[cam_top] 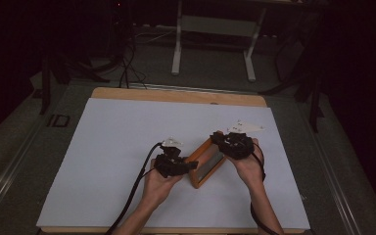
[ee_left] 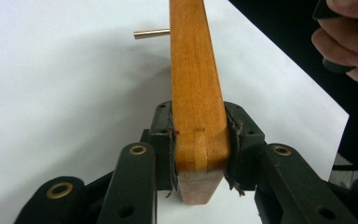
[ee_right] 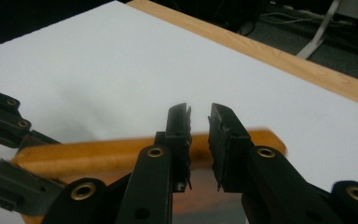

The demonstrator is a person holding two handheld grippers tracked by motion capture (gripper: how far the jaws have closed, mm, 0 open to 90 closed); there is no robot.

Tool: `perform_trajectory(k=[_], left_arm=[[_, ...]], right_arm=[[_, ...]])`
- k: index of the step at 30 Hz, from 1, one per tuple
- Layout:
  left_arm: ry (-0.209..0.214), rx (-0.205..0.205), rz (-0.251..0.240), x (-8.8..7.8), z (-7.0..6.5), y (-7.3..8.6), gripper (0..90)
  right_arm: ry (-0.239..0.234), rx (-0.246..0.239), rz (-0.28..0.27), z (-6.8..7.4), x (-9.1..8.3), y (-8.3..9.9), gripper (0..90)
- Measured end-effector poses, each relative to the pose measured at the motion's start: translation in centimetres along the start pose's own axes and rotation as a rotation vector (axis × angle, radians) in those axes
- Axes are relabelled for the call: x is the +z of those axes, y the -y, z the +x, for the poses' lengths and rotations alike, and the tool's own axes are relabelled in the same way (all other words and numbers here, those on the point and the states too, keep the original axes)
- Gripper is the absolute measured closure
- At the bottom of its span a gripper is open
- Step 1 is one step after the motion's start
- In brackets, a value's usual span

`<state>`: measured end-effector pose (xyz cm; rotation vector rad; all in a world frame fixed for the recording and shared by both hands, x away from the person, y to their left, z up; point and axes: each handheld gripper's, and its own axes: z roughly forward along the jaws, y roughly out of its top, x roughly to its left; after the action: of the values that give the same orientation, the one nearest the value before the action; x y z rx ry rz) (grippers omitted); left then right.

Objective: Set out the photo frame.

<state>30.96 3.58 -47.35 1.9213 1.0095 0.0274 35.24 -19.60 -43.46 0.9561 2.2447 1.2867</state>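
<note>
While the left claw point(ee_left: 199, 154) sits clamped on the wooden frame point(cam_top: 206, 162) near the table's point(cam_top: 127, 147) front edge, the right claw point(ee_right: 199, 140) hovers above — jaws slightly apart — likely needing to close on the far rail next.

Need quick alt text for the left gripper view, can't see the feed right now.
The left tongs are shut on the edge of an orange wooden frame above a white sheet. A brass pin sticks out sideways; a hand shows top right.
</note>
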Motion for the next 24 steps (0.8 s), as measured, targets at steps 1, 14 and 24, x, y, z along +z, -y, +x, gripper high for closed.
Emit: perform_trajectory(k=[1, 14, 24], left_arm=[[0.0, 0.0, 0.0, 0.0, 0.0, 0.0, 68.8], [0.039, 0.388, 0.035, -0.6, -0.9, -0.2, 69.1], [0.088, 0.484, 0.007, -2.6, 1.6, 0.7, 68.7]], right_arm=[[0.0, 0.0, 0.0, 0.0, 0.0, 0.0, 77.4], [0.009, -0.015, 0.0, -0.1, -1.0, 0.1, 77.2], [-0.01, -0.055, 0.006, 0.8, -1.3, 0.2, 77.2]])
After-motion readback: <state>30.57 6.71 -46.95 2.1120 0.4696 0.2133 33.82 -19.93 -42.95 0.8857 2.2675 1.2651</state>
